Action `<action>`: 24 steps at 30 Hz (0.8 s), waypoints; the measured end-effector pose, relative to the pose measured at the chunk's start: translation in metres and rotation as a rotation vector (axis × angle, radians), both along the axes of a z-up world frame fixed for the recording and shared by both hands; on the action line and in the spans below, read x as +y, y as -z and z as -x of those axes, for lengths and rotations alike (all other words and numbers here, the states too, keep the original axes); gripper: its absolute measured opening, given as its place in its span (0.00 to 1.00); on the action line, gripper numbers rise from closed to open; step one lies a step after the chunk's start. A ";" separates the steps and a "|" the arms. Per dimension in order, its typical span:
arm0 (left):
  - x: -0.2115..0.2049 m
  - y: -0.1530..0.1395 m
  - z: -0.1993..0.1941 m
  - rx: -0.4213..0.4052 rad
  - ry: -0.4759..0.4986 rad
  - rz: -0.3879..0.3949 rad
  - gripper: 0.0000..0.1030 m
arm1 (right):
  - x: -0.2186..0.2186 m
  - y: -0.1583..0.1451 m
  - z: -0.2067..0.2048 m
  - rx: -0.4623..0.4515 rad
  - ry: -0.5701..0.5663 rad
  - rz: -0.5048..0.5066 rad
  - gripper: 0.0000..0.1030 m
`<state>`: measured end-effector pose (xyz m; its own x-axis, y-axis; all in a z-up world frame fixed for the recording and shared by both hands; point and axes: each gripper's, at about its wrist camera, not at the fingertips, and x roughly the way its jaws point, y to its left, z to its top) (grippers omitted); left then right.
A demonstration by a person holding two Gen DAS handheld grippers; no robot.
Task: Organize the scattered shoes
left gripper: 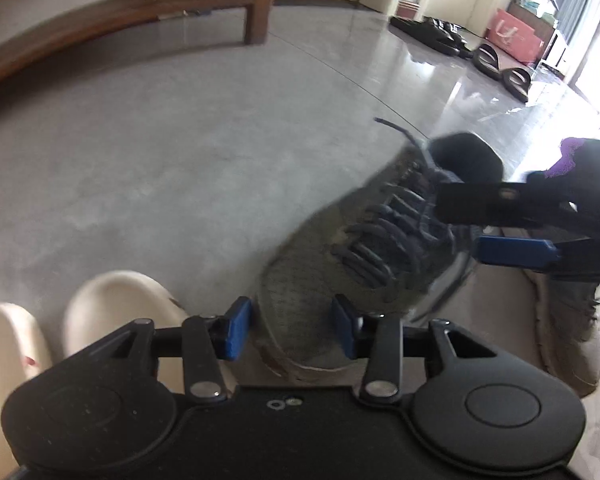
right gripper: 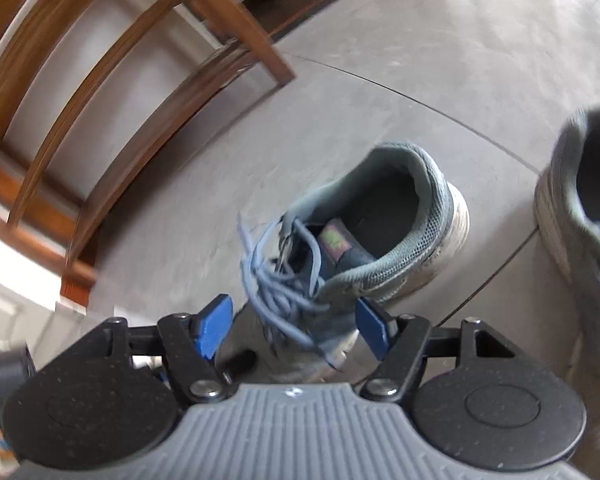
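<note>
Grey sneaker between right claw (agape)

**Open floor to the left, shoes crowding the near side**

From the left wrist view I see a wide stretch of bare grey floor ahead and to the left, clear up to the wooden furniture frame. Close in, the cream slippers block the near left, and the grey sneaker lies straight ahead, its toe between my left hand-held gripper fingers. The right hand-held gripper reaches in over that sneaker from the right. A second sneaker fills the near right corner. Far off, dark sandals line the floor near a pink box.
</note>
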<state>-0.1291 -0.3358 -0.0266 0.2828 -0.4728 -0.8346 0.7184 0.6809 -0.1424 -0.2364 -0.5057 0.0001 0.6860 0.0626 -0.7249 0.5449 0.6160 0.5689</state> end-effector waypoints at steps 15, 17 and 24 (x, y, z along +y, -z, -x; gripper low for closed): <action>0.018 0.003 0.028 0.309 0.307 0.197 0.43 | -0.019 0.011 -0.020 0.112 -0.399 0.296 0.77; 0.028 -0.003 0.015 0.273 0.270 0.199 0.43 | -0.012 0.018 -0.028 0.094 -0.466 0.346 0.79; 0.064 -0.051 -0.018 0.041 0.173 0.220 0.46 | 0.025 0.021 -0.032 0.001 -0.759 0.434 0.75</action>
<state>-0.1114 -0.2713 0.0244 0.1499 -0.6824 -0.7155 0.8119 0.4979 -0.3048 -0.2044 -0.4811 -0.0211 0.5702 0.2205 -0.7914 -0.0995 0.9748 0.1999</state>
